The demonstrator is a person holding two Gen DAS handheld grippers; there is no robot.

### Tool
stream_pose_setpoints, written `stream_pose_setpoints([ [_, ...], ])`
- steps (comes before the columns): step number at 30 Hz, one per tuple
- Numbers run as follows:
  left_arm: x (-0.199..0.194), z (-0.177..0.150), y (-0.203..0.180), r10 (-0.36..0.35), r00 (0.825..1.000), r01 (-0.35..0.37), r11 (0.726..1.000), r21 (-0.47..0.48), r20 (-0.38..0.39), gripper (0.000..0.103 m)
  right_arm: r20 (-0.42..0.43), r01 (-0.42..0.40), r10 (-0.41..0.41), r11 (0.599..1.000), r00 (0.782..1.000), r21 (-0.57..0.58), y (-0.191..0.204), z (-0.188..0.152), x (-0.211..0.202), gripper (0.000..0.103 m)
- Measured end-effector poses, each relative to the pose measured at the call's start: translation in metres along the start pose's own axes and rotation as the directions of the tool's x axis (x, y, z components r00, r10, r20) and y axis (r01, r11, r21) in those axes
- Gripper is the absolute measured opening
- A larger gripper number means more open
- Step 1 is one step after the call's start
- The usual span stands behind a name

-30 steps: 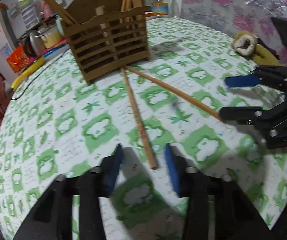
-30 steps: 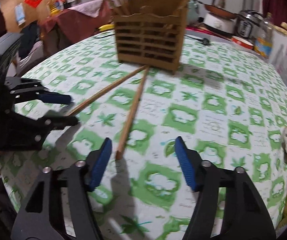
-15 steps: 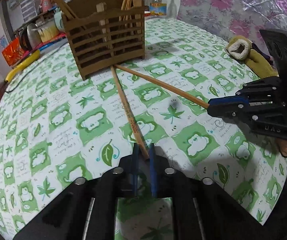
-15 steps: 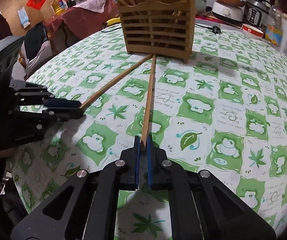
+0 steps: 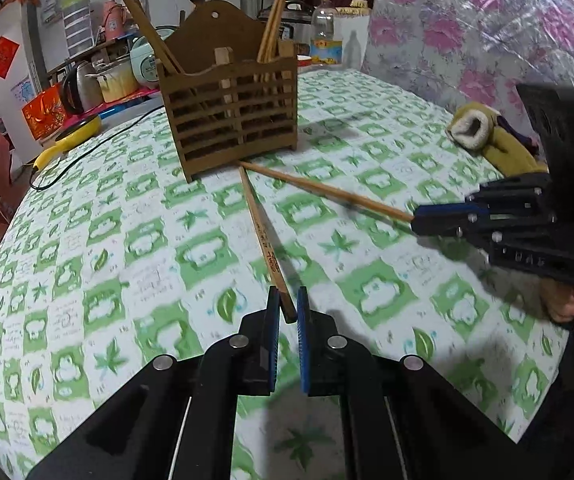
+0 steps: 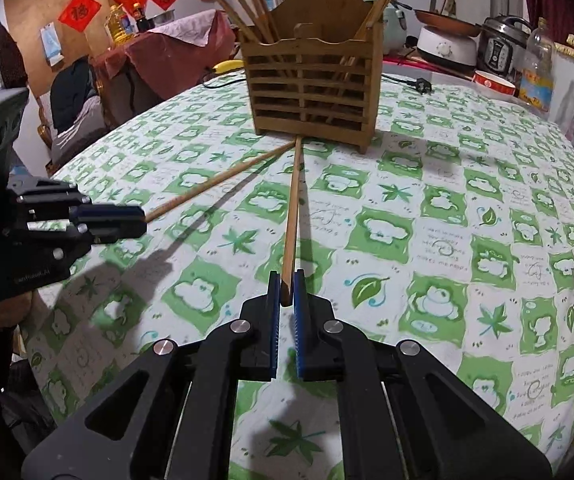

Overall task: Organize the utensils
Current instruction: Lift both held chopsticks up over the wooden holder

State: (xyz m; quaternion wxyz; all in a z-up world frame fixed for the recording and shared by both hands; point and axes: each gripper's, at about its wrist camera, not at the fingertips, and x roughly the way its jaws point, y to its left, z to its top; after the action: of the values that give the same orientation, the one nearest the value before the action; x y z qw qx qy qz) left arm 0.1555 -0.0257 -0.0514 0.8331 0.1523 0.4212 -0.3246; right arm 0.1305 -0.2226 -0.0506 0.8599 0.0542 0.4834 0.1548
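With each gripper, left (image 5: 285, 307) and right (image 6: 286, 293), clamped on a chopstick end, you next lift both toward the wooden holder (image 5: 229, 114).

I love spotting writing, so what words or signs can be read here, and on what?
"福": red paper square on the wall.
Tablecloth writing: too blurred to read.
Chopstick red print: too small.
Bottle label: blurred.

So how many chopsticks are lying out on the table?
2. One is pinched by the left hand-held gripper, the other by the right hand-held gripper. More stand in the wooden holder.
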Motion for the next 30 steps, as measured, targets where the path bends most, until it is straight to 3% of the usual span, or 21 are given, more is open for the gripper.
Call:
stream_pose_setpoints([
  [6, -0.020, 0.002, 0.009, 0.025, 0.999, -0.023, 0.999, -0.044, 0.042, 0.007, 0.081, 0.014, -0.017, 0.999, 0.997, 0.033, -0.008, 0.006, -0.024, 0.006],
  [9, -0.045, 0.026, 0.016, 0.054, 0.992, -0.048, 0.997, -0.053, 0.113, 0.007, 0.152, 0.018, -0.025, 0.999, 0.988, 0.044, -0.012, 0.024, -0.047, 0.006],
  [16, -0.081, 0.097, 0.025, 0.094, 0.967, -0.078, 0.994, -0.076, 0.238, 0.006, 0.337, 0.051, -0.064, 0.998, 0.939, 0.046, -0.014, 0.087, -0.101, 0.006],
  [18, -0.078, 0.102, 0.025, 0.077, 0.973, -0.063, 0.995, -0.072, 0.218, 0.007, 0.343, 0.051, -0.067, 0.997, 0.937, 0.054, -0.016, 0.096, -0.103, 0.006],
  [19, -0.071, 0.099, 0.025, 0.055, 0.981, -0.042, 0.996, -0.075, 0.188, 0.014, 0.339, 0.049, -0.066, 0.997, 0.938, 0.057, -0.016, 0.095, -0.101, 0.006],
  [20, -0.065, 0.092, 0.024, 0.044, 0.985, -0.032, 0.996, -0.077, 0.164, 0.023, 0.333, 0.049, -0.065, 0.997, 0.941, 0.058, -0.017, 0.093, -0.098, 0.006],
  [21, -0.059, 0.085, 0.024, 0.043, 0.988, -0.031, 0.996, -0.078, 0.147, 0.045, 0.328, 0.052, -0.069, 0.997, 0.942, 0.062, -0.018, 0.088, -0.095, 0.006],
  [22, -0.049, 0.072, 0.024, 0.047, 0.992, -0.037, 0.996, -0.080, 0.118, 0.052, 0.326, 0.049, -0.069, 0.997, 0.943, 0.067, -0.019, 0.085, -0.093, 0.007],
  [26, -0.012, 0.031, 0.028, 0.019, 1.000, -0.021, 0.994, -0.110, -0.019, 0.052, 0.323, 0.024, -0.053, 0.995, 0.945, 0.093, -0.026, 0.077, -0.091, 0.006],
  [30, 0.022, 0.004, 0.026, 0.015, 0.989, -0.032, 0.993, -0.113, -0.146, 0.050, 0.340, 0.007, -0.045, 0.994, 0.939, 0.112, -0.029, 0.077, -0.089, 0.007],
])
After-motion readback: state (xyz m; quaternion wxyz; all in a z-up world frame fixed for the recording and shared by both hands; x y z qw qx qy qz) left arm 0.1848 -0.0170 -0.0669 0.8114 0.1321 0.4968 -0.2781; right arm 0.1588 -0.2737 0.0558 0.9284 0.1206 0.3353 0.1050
